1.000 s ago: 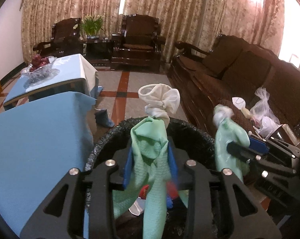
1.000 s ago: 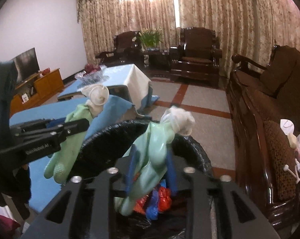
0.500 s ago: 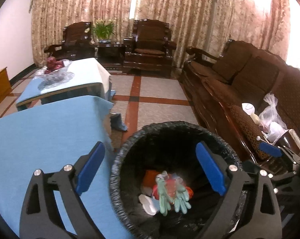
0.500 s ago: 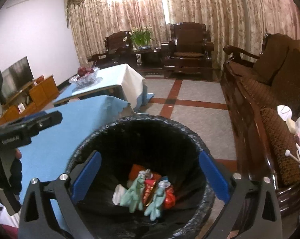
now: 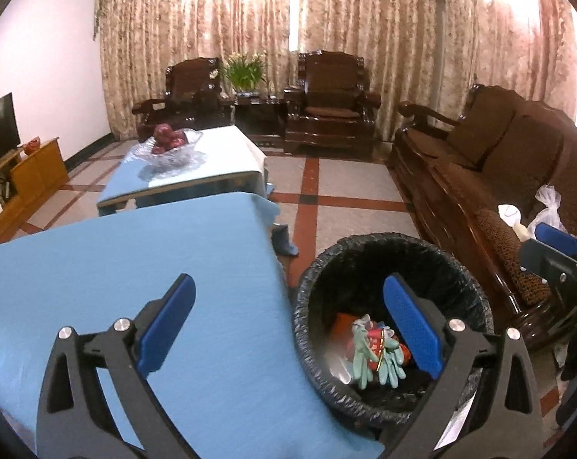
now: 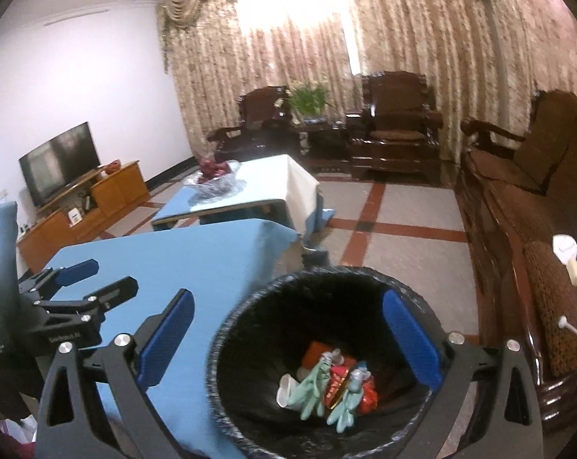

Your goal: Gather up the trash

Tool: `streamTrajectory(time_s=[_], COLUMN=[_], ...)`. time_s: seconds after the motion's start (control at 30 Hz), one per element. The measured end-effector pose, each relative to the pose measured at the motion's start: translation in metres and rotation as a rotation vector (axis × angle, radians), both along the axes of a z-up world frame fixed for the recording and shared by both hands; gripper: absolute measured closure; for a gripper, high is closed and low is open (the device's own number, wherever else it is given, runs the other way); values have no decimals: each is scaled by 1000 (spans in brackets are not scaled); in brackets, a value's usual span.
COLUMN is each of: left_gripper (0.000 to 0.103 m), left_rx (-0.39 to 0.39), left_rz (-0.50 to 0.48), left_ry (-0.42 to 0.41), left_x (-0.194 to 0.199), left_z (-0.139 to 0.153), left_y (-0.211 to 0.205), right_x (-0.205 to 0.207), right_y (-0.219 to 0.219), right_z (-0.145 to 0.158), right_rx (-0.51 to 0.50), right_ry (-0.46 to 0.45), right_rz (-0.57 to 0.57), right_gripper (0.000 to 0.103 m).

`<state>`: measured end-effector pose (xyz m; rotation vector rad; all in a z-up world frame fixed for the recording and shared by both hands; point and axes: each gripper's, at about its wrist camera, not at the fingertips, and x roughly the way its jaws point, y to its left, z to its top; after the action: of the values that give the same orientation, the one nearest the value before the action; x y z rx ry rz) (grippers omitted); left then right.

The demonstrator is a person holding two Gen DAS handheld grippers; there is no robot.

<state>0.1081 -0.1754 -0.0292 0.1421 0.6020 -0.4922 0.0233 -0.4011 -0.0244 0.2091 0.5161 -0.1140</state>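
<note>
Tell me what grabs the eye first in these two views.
The black-lined trash bin on the floor beside the blue-covered table, with two pale green gloves lying on red wrappers at its bottom. Both the left gripper and the right gripper hang wide open and hold nothing. Farther back, a glass bowl of red fruit sits on a second table.

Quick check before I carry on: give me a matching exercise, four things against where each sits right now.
Things:
1. green gloves
2. bowl of red fruit
3. potted plant
4. white plastic bags

Places:
A. on the sofa
B. between the two armchairs
C. inside the black-lined bin
D. on the far blue-clothed table

Pairs: 1-C, 2-D, 3-B, 4-A
</note>
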Motion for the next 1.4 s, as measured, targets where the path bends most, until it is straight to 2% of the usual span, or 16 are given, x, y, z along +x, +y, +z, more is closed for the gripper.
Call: streamTrajectory(time_s=[0.27,0.57,1.0,1.4], left_gripper=[7,7,7,7], left_rx=[-38,-68,-103,-98], left_rz=[39,69,107,107], left_ry=[-77,-121,-123,-130], left_x=[-26,-46,-57,-59], left_z=[33,55,64,63], left_y=[32,56,76,80], right_x=[-7,-12,-13,-13], right_y=[39,53,70,71], right_z=[24,40,48,47], right_rx=[-76,-36,-104,-103], right_ry=[-29,-79,-74,-70], right_rz=[57,69,72,72], right_gripper=[6,6,6,6])
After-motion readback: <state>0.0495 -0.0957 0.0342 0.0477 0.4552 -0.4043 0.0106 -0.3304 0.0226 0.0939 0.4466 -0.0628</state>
